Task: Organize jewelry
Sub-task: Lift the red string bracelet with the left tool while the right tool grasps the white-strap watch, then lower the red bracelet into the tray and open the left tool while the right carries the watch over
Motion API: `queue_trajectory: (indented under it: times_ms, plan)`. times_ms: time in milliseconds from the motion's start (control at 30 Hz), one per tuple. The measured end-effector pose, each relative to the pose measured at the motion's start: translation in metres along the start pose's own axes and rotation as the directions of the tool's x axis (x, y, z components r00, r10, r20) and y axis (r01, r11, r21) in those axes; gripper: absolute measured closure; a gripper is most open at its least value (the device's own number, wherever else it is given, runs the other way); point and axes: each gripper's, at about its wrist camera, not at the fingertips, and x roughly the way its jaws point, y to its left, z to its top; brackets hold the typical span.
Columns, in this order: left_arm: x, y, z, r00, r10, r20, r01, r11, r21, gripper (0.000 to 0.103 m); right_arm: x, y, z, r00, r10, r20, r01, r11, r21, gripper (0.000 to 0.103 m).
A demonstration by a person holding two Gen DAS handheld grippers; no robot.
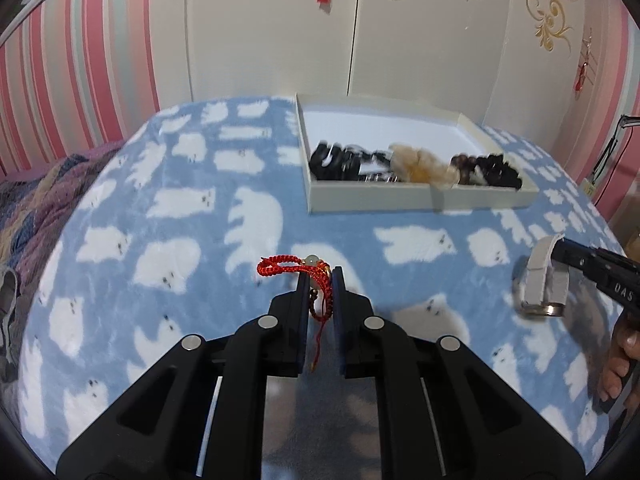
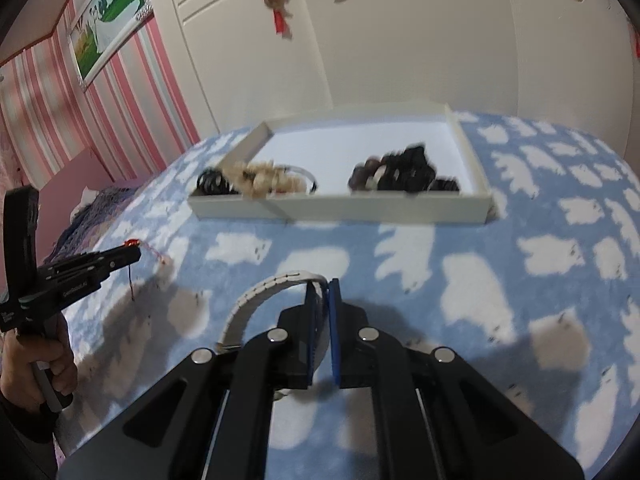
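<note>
**Over the blanket, both tongs gripping jewelry**

Over a blue blanket (image 1: 200,240) with white bear shapes, spread on a bed: left tongs (image 1: 320,280) clenched on a red cord bracelet (image 1: 316,276). One loop of the cord out to the left of the tips, a pale bead at the top of the grip, a thin red tail hanging down between the fingers. Same tongs seen from the right wrist view at the left edge (image 2: 134,250), held by a hand (image 2: 44,364), red cord at the tip, clear of the blanket.

Right tongs (image 2: 322,288) clenched on a grey strap (image 2: 264,286) that arcs up and left from the grip, then down past the left finger. From the left wrist view, the same tongs (image 1: 560,250) at the right edge with the strap (image 1: 540,276) looped below the tip, a round metal piece at its bottom, shadow beneath on the blanket; fingertips of the holding hand (image 1: 624,360) lower right.

Further back on the blanket, a shallow white tray (image 1: 380,200). Along its near wall: dark pieces (image 1: 344,160) at left, a tan fuzzy item (image 1: 420,164) in the middle, brown and black beads (image 1: 488,170) at right; all blurred. Rear of the tray bare and white.

Behind the bed, cream wardrobe doors (image 1: 280,32) with hanging ornaments and gold scrollwork; pink striped wall (image 1: 80,72) at left.
</note>
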Motion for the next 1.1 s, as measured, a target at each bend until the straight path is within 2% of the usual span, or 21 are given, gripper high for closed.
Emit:
queue_trajectory:
  times_ms: [167, 533, 733, 1100]
  plan:
    - [-0.012, -0.008, 0.024, 0.999, -0.018, 0.047, 0.017, 1.000, 0.017, 0.094, -0.013, -0.007, 0.026, 0.998, -0.009, 0.061, 0.009, 1.000, 0.003, 0.098]
    - [0.013, -0.051, 0.074, 0.995, -0.038, 0.094, 0.033, 0.998, 0.053, 0.094, -0.014, -0.013, 0.072, 0.988, 0.001, 0.154, -0.001, 1.000, 0.001, 0.098]
    - [0.033, -0.055, 0.094, 0.993, -0.048, 0.110, 0.046, 0.999, 0.025, 0.094, -0.003, -0.017, 0.089, 0.985, 0.008, 0.171, -0.007, 1.000, -0.007, 0.098]
    - [0.058, -0.054, 0.112, 0.992, -0.055, 0.118, 0.053, 0.998, 0.014, 0.094, 0.023, -0.024, 0.116, 0.987, 0.013, 0.161, -0.011, 1.000, -0.015, 0.098]
